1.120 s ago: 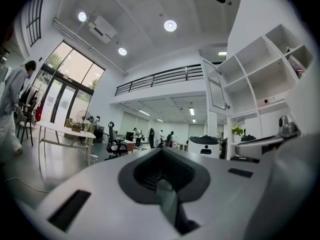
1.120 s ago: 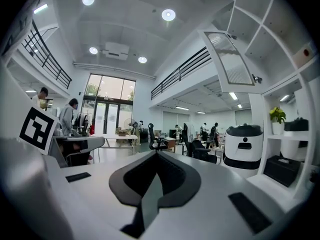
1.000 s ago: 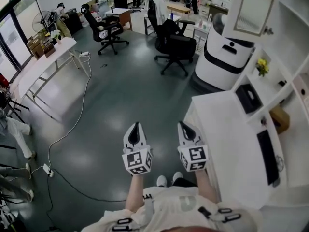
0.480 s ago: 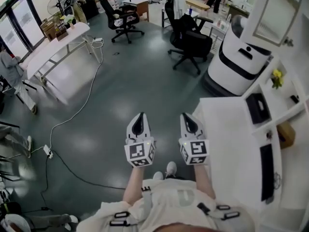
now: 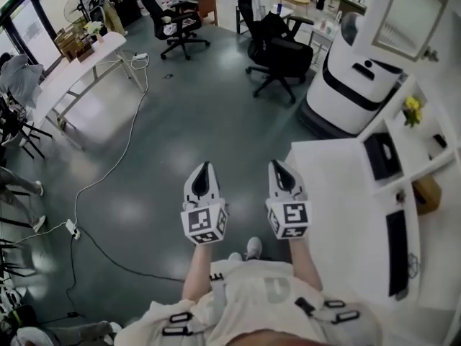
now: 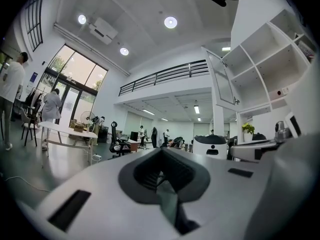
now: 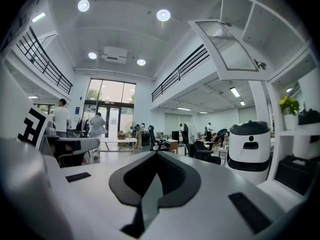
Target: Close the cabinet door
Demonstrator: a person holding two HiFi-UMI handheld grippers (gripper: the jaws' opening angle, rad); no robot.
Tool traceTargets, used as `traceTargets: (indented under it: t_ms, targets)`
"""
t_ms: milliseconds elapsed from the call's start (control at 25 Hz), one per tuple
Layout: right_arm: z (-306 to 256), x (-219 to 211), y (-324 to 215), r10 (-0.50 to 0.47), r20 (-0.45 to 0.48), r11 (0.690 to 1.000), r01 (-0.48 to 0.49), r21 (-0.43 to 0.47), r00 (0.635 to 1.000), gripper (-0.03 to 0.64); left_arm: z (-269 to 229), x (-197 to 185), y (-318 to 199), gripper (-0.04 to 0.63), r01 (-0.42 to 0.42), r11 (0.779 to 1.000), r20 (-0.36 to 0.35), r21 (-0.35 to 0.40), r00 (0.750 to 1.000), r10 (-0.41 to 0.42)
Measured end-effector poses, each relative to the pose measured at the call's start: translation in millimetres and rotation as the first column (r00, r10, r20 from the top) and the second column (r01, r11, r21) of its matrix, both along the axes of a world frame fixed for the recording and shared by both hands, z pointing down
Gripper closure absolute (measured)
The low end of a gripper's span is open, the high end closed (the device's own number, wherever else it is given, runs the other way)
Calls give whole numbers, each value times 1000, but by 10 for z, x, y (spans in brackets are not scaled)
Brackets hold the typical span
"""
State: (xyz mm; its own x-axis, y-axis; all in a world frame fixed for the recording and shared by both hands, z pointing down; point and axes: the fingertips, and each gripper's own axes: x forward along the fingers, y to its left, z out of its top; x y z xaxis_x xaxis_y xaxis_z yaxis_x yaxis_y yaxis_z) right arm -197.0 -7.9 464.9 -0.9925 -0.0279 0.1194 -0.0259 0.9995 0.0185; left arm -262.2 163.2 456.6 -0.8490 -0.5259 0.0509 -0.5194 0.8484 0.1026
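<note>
- L gripper (image 5: 203, 180): jaws together, nothing btwn them. Held out front over grey floor (image 5: 180, 135), pointing fwd into the room.
- R gripper (image 5: 280, 176): jaws together too, empty. Sits beside L gripper, not touching it, w/ its outer side near the edge of white counter (image 5: 338, 207).
- Task item, cabinet door (image 5: 403, 16): open, swung out from white shelf unit (image 5: 441, 78) at upper right of head view. White frame, pale panel, small knob on its free edge. High up and well apart from both grippers; neither points at it.
- Same door in R gripper view (image 7: 227, 49): juts out overhead, upper right. In L gripper view (image 6: 221, 81): right of centre, standing out from the open shelves.
- Shelf compartments: yellow flowers (image 5: 411, 109) in one; dark items in others, can't ID.
- White rounded robot unit (image 5: 356, 78) w/ black band stands on floor just past the counter's far end, below the door.
- Black office chair (image 5: 277, 49) further out, mid-room.
- Cable (image 5: 119, 164) trails across floor at left.
- Long white table (image 5: 68, 78) by the windows, far left.
</note>
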Motion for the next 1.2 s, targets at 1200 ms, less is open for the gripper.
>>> traceTargets:
  t_ms: [1200]
  targets:
    - [-368,1989,-2463,893,78,446,-895,-8,444,613,-294,813,-3969,591,-888,460,96,4,458,884]
